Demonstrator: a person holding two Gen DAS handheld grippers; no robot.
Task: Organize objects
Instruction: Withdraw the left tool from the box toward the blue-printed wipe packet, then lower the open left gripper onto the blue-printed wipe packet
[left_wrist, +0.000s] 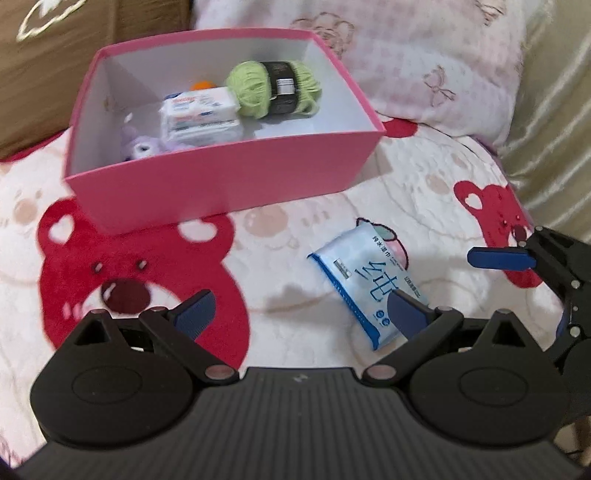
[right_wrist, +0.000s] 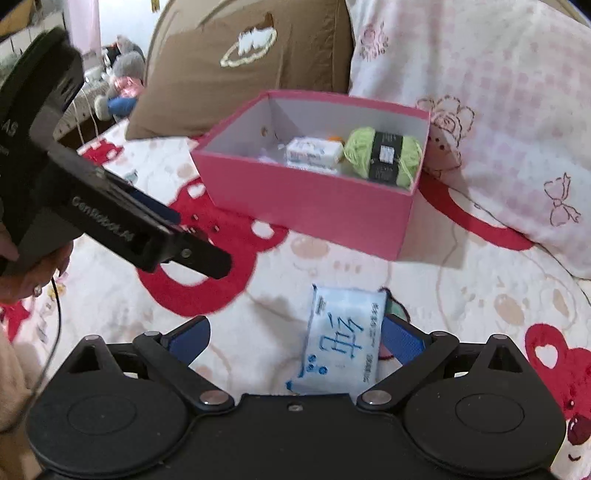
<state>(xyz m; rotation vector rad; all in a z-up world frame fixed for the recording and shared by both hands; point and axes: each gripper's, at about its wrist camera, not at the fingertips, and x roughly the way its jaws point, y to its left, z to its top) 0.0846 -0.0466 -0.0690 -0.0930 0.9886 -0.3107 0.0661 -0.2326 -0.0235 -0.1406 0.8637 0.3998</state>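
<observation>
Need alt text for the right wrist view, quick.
The open right claw straddles a blue tissue pack lying on the bear-print blanket. Beyond sits a pink box holding green yarn and wipes.

The blue tissue pack (right_wrist: 341, 343) on the bedspread carries a large blue Chinese character, "纯", with lines of small print beside it too fine to read. The black body of the left gripper (right_wrist: 110, 218), seen from the right wrist camera, bears "GenRobot.AI" in raised letters and, farther back, white letters ending "AS". Printing on the white pack (left_wrist: 199, 114) and the yarn (left_wrist: 275, 88) band in the box is illegible.
</observation>
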